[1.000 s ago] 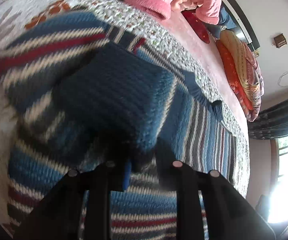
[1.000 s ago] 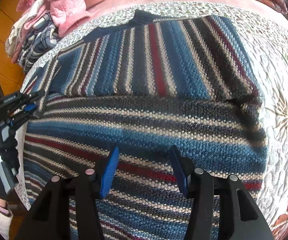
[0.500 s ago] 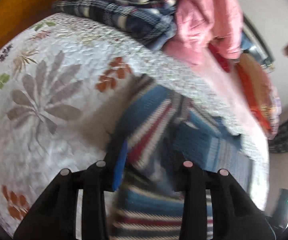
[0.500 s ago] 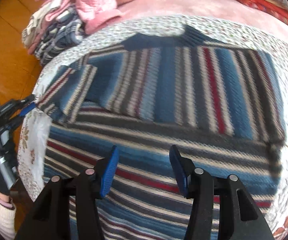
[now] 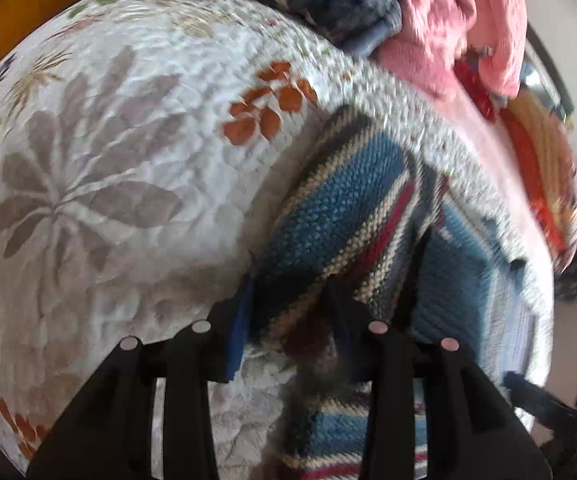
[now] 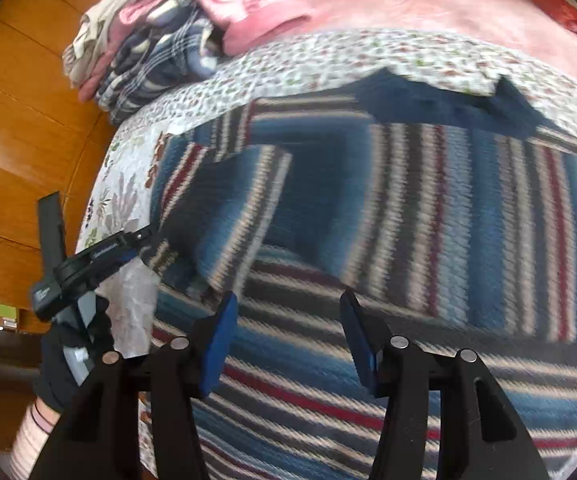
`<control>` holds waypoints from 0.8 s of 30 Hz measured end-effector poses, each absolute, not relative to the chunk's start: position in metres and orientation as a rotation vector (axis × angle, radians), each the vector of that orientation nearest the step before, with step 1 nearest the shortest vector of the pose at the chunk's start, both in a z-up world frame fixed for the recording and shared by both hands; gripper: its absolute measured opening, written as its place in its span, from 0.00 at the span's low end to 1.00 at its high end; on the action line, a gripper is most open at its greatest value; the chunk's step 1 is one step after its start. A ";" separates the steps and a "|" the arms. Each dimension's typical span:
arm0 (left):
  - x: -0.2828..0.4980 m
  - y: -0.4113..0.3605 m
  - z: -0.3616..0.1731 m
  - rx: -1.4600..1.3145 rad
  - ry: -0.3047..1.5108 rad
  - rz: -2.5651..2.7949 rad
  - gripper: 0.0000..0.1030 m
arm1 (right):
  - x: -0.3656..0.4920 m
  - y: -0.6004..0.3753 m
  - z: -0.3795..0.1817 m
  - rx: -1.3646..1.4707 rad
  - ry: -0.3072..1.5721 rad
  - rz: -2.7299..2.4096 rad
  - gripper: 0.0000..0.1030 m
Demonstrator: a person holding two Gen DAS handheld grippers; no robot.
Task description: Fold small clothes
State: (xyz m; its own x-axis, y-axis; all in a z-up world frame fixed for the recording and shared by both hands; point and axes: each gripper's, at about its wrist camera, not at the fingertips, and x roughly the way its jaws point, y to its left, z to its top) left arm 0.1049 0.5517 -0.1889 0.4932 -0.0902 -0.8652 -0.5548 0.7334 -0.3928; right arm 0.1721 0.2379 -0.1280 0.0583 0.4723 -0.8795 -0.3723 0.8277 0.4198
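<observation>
Nearest, the right gripper (image 6: 286,330) hangs with its blue-padded jaws spread, holding nothing, just above the lower body of the striped knit sweater (image 6: 408,216), which lies spread flat on the floral quilt (image 6: 312,60). At about nine o'clock from it, the left gripper (image 6: 144,240) meets the sleeve (image 6: 224,204) at its cuff end, the sleeve lying angled across the chest. In its own camera the left gripper (image 5: 288,312) has the striped cuff (image 5: 328,220) between its pads; the jaws look pinched on the knit, though blur softens the edges.

The sweater reads as thick, soft and a little heavy — it should drape and sag rather than hold a crease, and the coarse yarn should grip the pads well. Cuff, hem and shoulder seams look the firmest places to take hold; a pinch mid-panel would likely stretch the stitches.

Farther off, towards eleven o'clock, sits a pile of folded clothes (image 6: 148,56) with a pink garment (image 6: 248,4) on top — beyond that, a pink sheet (image 6: 448,4).

Faint markings show on the left gripper's body, too small to read.
</observation>
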 end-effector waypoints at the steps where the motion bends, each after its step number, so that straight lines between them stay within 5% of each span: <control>1: 0.096 0.554 -0.183 -0.741 1.006 0.316 0.34 | 0.176 0.247 -0.130 0.107 1.383 0.653 0.53; 5: 0.067 0.559 -0.172 -0.810 0.937 0.338 0.35 | 0.190 0.275 -0.141 0.195 1.434 0.670 0.64; 9: 0.051 0.558 -0.167 -0.802 0.923 0.351 0.35 | 0.199 0.300 -0.162 0.217 1.512 0.661 0.63; 14: 0.048 0.561 -0.162 -0.759 0.943 0.353 0.35 | 0.199 0.310 -0.179 0.233 1.559 0.670 0.22; 24: 0.076 0.530 -0.149 -0.691 0.939 0.276 0.35 | 0.212 0.249 -0.102 0.167 1.341 0.701 0.20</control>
